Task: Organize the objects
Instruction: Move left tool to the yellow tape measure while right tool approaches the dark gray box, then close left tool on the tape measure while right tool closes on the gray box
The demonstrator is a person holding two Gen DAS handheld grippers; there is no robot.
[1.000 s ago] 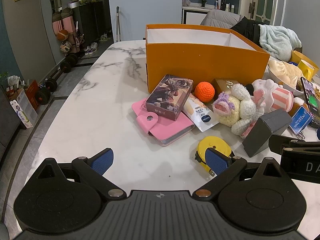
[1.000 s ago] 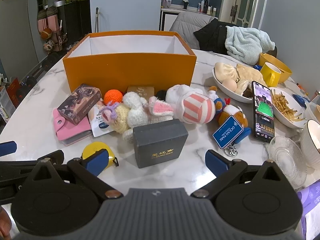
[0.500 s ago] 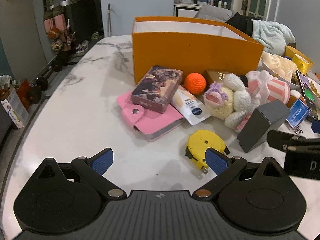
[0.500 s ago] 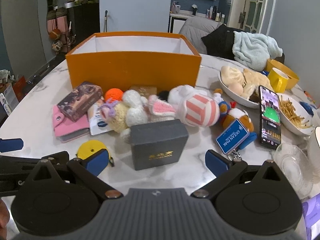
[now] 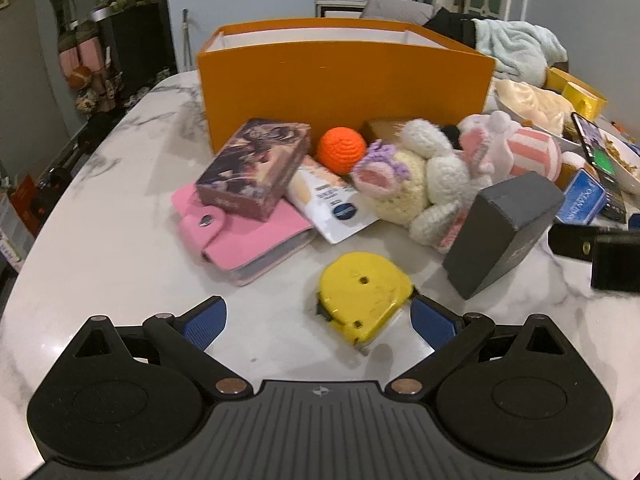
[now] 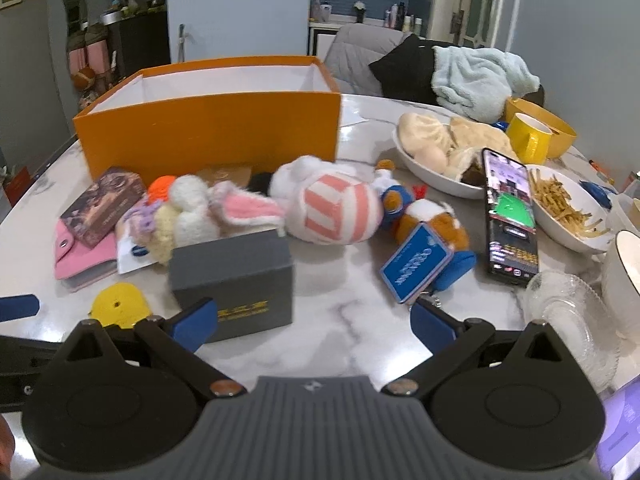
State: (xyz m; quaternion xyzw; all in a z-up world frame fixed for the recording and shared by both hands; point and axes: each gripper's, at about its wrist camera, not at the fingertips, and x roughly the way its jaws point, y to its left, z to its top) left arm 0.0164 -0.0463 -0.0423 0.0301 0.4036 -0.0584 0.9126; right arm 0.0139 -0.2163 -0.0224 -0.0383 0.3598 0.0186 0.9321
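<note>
An open orange box (image 5: 344,80) stands at the back of the marble table; it also shows in the right wrist view (image 6: 208,128). In front of it lie a pink wallet (image 5: 240,232), a card box (image 5: 256,164), an orange ball (image 5: 342,148), plush toys (image 5: 420,176), a grey box (image 5: 504,224) and a yellow tape measure (image 5: 364,292). My left gripper (image 5: 318,322) is open, its jaws on either side of the tape measure's near end. My right gripper (image 6: 314,320) is open and empty, its left finger in front of the grey box (image 6: 236,276).
To the right are a phone (image 6: 510,216), a blue tag with a plush (image 6: 416,268), bowls of food (image 6: 440,160), a yellow mug (image 6: 528,136), a glass dish (image 6: 568,316) and a white bowl (image 6: 624,276). A chair with clothes stands behind the table.
My left gripper has moved forward and right, so the tape measure now lies between its fingers. My right gripper has moved forward and right, closer to the grey box.
</note>
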